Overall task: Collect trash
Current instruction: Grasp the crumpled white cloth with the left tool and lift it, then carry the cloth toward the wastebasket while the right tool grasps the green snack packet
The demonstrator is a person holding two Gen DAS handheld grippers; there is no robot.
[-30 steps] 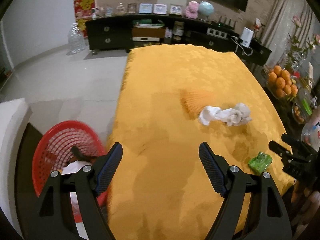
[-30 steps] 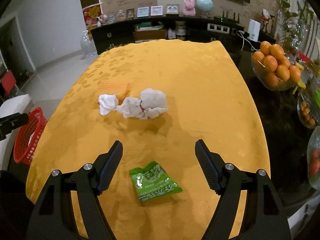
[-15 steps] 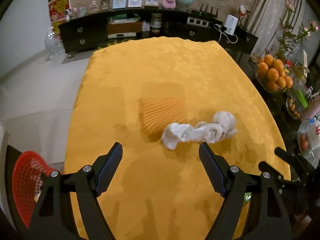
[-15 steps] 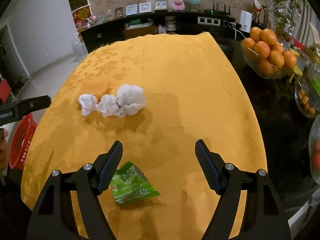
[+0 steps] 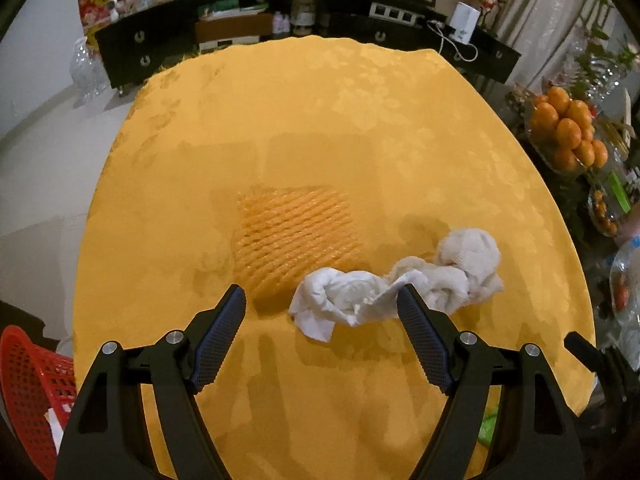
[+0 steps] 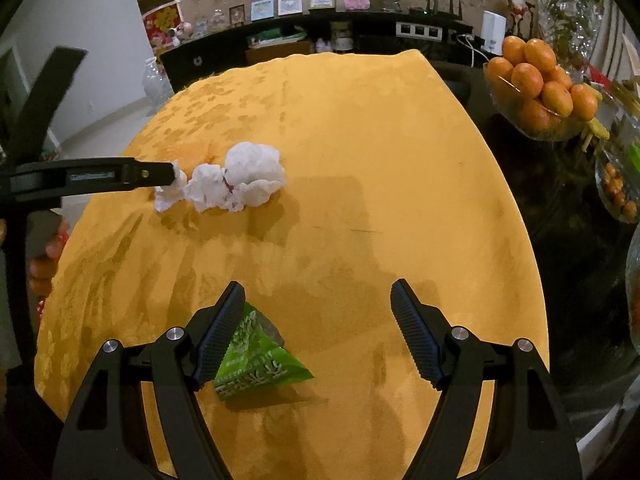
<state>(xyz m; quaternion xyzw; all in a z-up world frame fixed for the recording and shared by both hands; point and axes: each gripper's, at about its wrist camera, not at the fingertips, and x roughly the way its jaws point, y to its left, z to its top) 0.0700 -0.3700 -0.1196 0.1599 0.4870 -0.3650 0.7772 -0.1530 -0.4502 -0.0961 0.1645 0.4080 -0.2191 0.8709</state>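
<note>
A twisted white tissue wad (image 5: 392, 280) lies on the yellow tablecloth (image 5: 320, 120). Its left end sits between the fingers of my open left gripper (image 5: 322, 330). An orange foam fruit net (image 5: 296, 236) lies flat just beyond it. In the right wrist view the same wad (image 6: 236, 180) shows at mid-left, with a left gripper finger (image 6: 120, 176) reaching its end. My right gripper (image 6: 318, 326) is open and empty. A green snack wrapper (image 6: 256, 360) lies below its left finger.
A red plastic basket (image 5: 28, 392) stands off the table's left edge. A glass bowl of oranges (image 6: 536, 88) and other dishes sit on the dark surface to the right. A dark cabinet (image 5: 168, 48) with frames stands behind the table.
My left gripper has swung right from the red basket and moved forward over the table to the tissue wad. My right gripper has shifted right, so the green wrapper now lies under its left finger.
</note>
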